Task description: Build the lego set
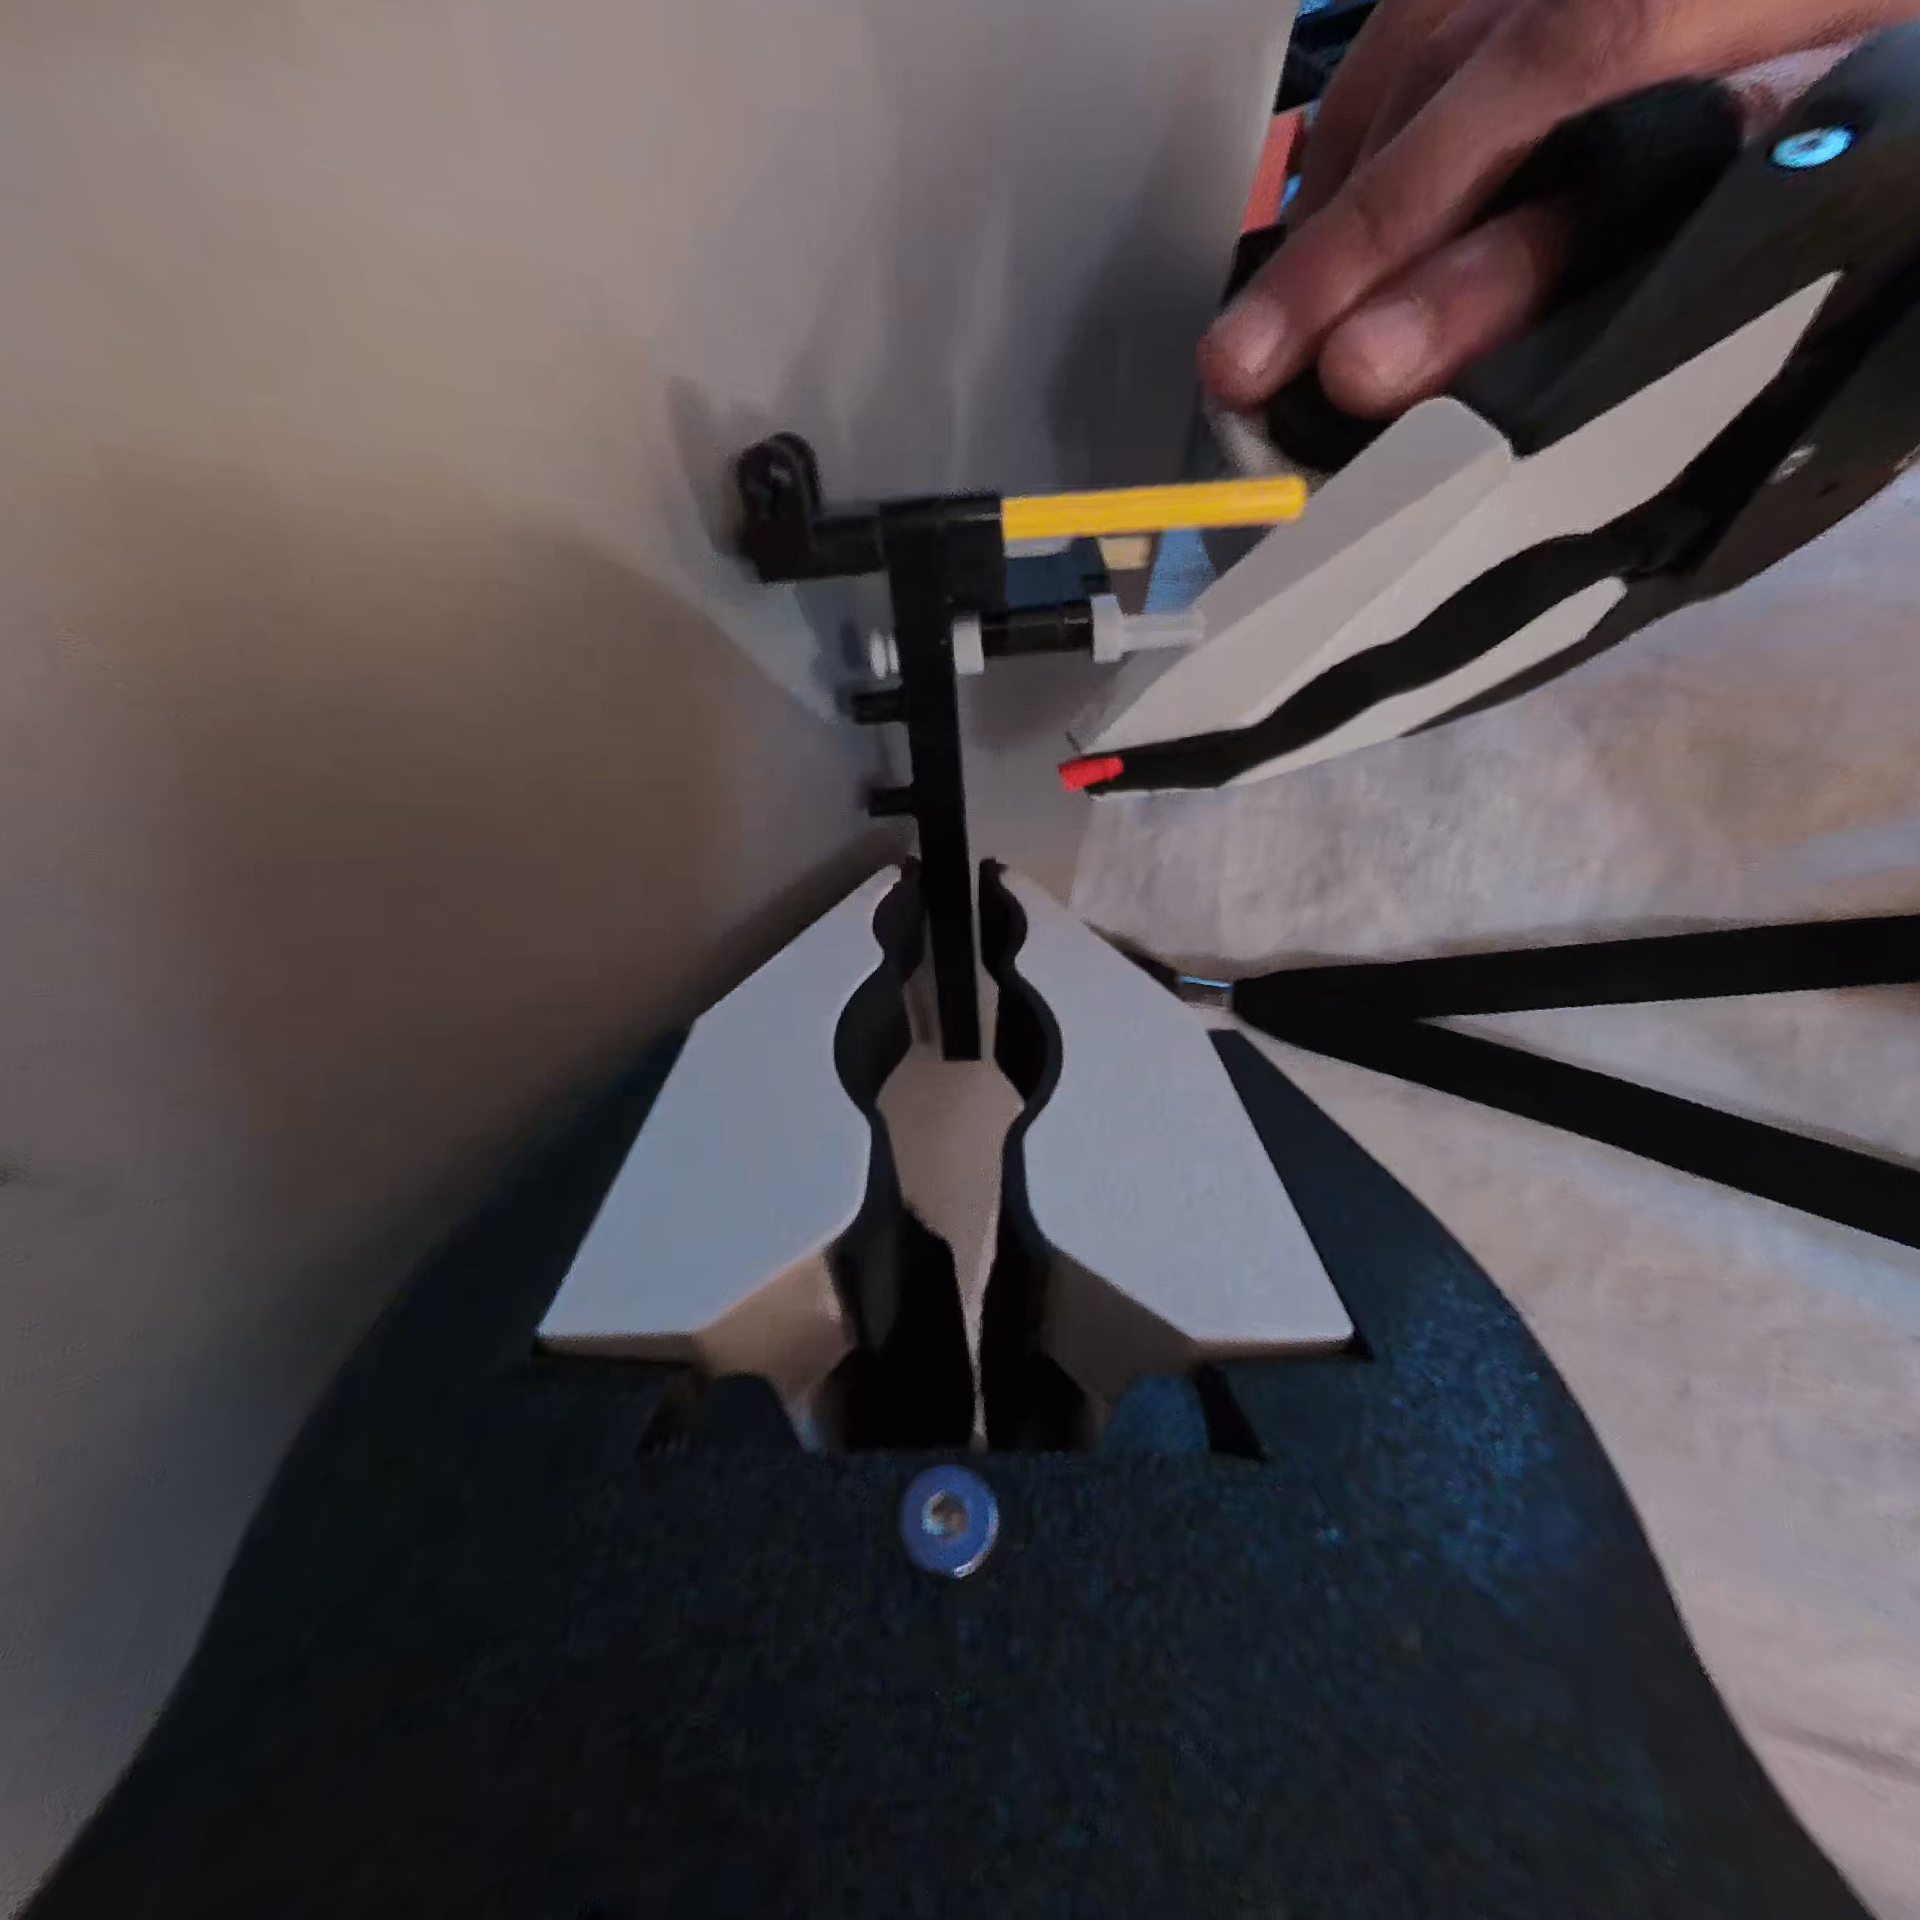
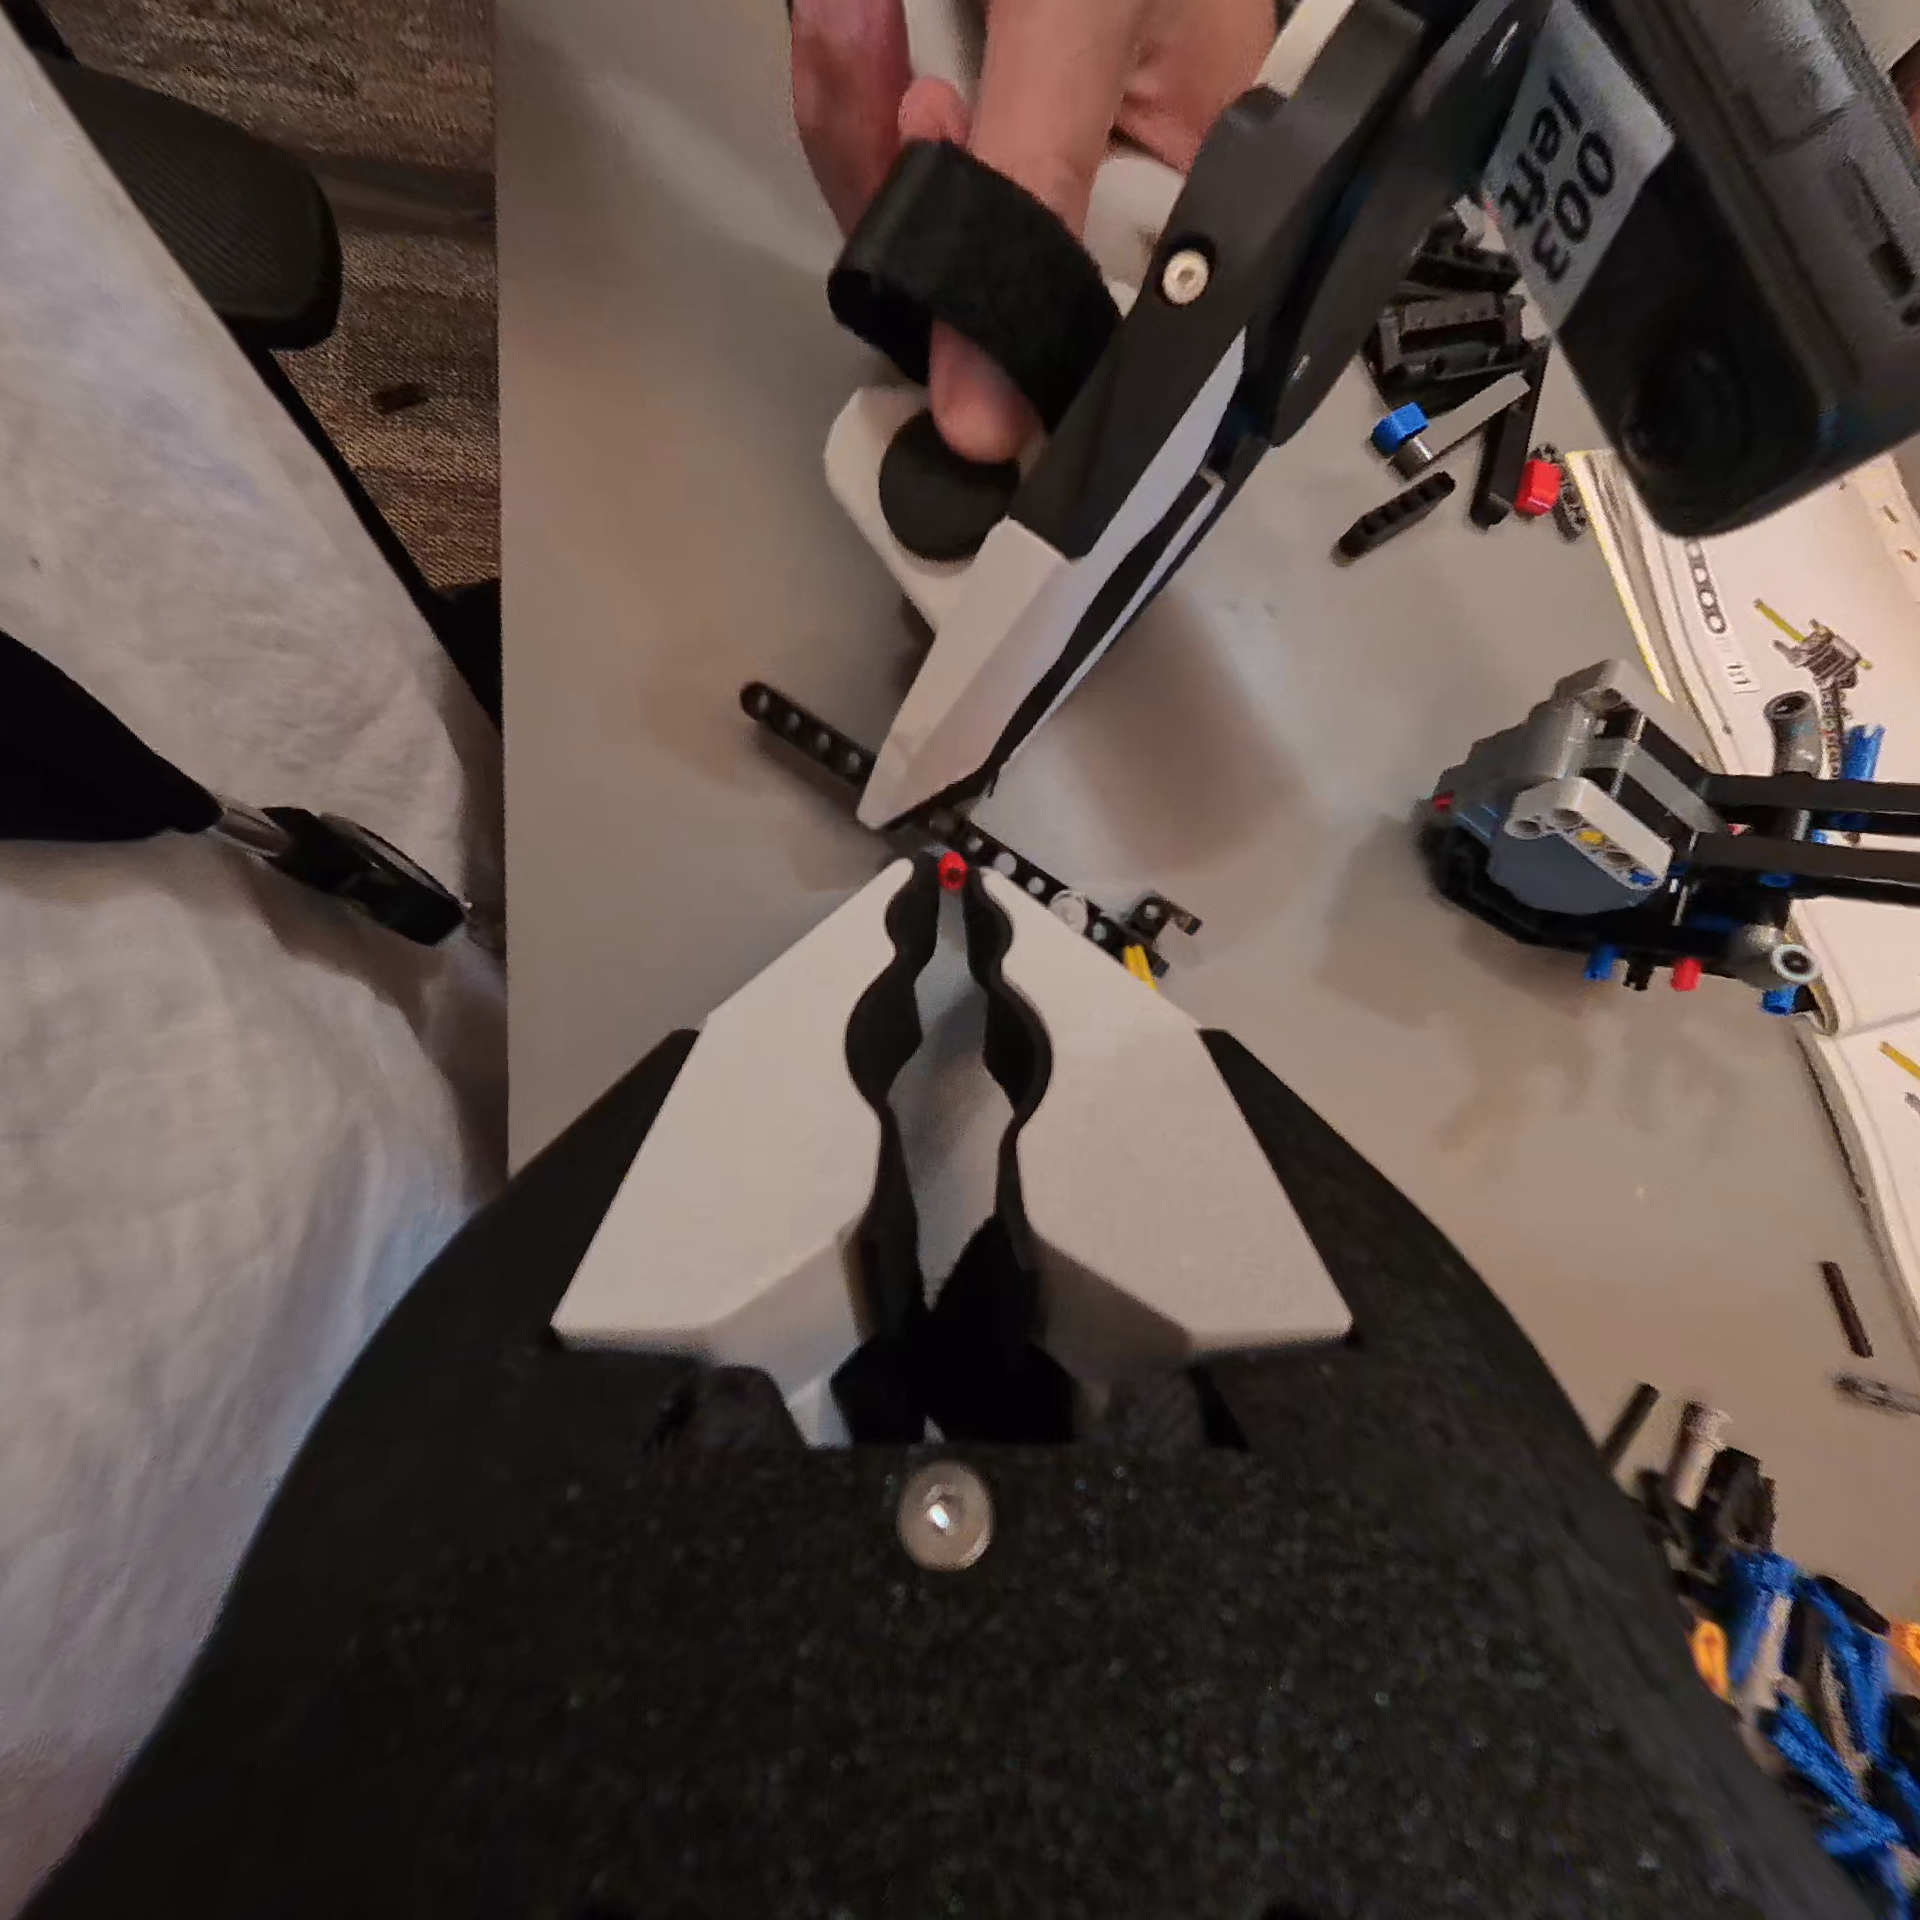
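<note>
the black beam (image 1: 945,831) stood pinched at its lower end between the tips of the left gripper (image 1: 948,883), held off the grey table (image 1: 416,416) and seen edge-on from the left wrist camera. near its top a yellow axle (image 1: 1153,509) stuck out sideways toward the right gripper (image 1: 1101,774), and below that a black connector with a pale grey pin (image 1: 1143,632) pointed the same way. short black pins (image 1: 878,707) poked out of the beam's other face, and a small black lift-arm piece (image 1: 777,488) sat at the far top corner.

the right gripper's tongs were pressed together on a small red pin (image 1: 1091,772), whose end showed just past the tips, near the beam's lower holes but apart from them. from the right wrist camera the same red pin (image 2: 950,869) sat nipped at the very tip of the right gripper (image 2: 950,878), just beside the beam (image 2: 810,732), which ran diagonally under the left gripper (image 2: 914,800). a hand (image 2: 987,208) gripped the left tool, one finger through a black strap (image 2: 966,281).

farther out on the table (image 2: 1299,1039) lay a part-built grey, black and blue lego model (image 2: 1600,831), resting partly on an open instruction booklet (image 2: 1766,582). loose black, blue and red pieces (image 2: 1455,436) lay beyond it, and a heap of blue pieces (image 2: 1829,1704) sat at the near right edge.
</note>
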`<state>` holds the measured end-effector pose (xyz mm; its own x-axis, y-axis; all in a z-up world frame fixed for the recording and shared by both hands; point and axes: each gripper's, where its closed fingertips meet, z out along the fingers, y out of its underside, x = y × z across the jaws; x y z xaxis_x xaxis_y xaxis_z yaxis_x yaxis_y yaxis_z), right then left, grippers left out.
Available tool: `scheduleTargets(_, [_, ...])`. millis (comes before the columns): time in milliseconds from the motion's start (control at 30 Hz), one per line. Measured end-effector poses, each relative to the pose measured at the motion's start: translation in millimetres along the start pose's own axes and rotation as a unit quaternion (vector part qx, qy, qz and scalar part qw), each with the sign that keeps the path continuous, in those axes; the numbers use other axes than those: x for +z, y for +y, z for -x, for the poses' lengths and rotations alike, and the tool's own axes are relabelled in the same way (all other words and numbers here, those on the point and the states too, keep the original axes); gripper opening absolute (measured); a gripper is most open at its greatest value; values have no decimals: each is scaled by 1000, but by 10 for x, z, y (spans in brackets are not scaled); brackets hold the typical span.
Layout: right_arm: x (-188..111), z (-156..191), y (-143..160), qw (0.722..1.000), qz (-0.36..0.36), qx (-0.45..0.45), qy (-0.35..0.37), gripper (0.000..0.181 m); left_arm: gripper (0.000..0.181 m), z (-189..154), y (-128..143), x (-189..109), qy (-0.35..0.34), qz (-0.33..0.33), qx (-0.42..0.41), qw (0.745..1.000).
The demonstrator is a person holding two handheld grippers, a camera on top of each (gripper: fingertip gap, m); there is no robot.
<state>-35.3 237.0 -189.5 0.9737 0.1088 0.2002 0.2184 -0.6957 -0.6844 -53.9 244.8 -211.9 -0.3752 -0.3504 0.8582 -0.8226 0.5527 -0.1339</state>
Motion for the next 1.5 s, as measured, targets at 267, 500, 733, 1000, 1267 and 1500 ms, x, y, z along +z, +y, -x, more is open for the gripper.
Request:
scheduleTargets(267, [163, 12, -35, 1000, -15, 26, 7, 4, 14, 44, 6, -84, -49, -22, 72, 996])
scheduleTargets(500, [277, -8, -61, 1000, -12, 27, 9, 4, 30, 106, 13, -228, -159, -109, 166, 967])
scheduleTargets(733, [327, -22, -131, 999, -14, 30, 7, 4, 34, 278, -70, -354, -342, -188, 237, 890])
scheduleTargets(1000, [334, -39, -163, 999, -14, 39, 22, 4, 21, 326, -101, -366, -408, -228, 262, 844])
scheduleTargets(1267, [298, -166, -251, 997, -19, 36, 61, 4, 8, 320, -120, -430, -468, -209, 313, 800])
scheduleTargets(1500, [283, -156, -257, 988, 54, -93, 112, 4, 8, 175, -109, -424, -427, -213, 271, 836])
